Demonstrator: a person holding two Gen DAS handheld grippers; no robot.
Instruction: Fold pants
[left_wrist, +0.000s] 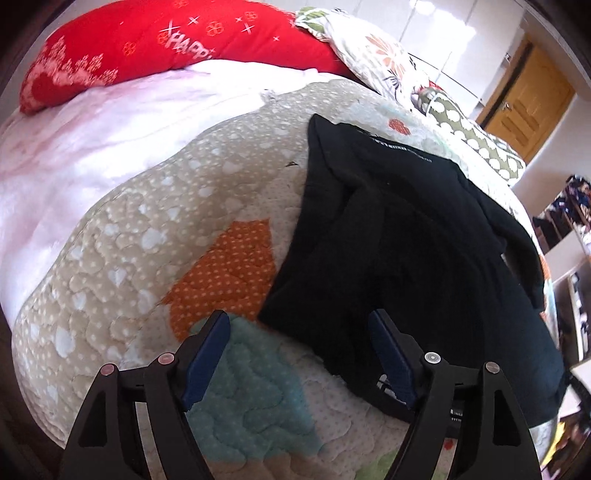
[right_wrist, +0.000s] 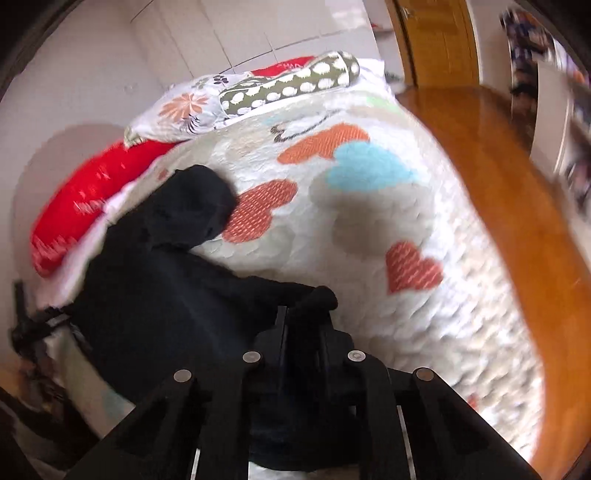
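The black pants (left_wrist: 406, 243) lie partly folded on the quilted heart-pattern bedspread (left_wrist: 155, 236). My left gripper (left_wrist: 299, 354) is open, its blue pads (left_wrist: 205, 358) spread wide at the near edge of the pants, the right pad over the cloth. In the right wrist view the pants (right_wrist: 166, 288) stretch from the gripper toward the red pillow. My right gripper (right_wrist: 303, 314) is shut on a bunched edge of the black cloth, which pokes out past the fingertips.
A red pillow (left_wrist: 147, 48), a floral pillow (left_wrist: 373, 51) and a green dotted bolster (right_wrist: 291, 83) lie at the head of the bed. A pink blanket (left_wrist: 92, 140) covers the left side. Wooden floor (right_wrist: 517, 221) and a wooden door (left_wrist: 528, 99) lie beyond the bed.
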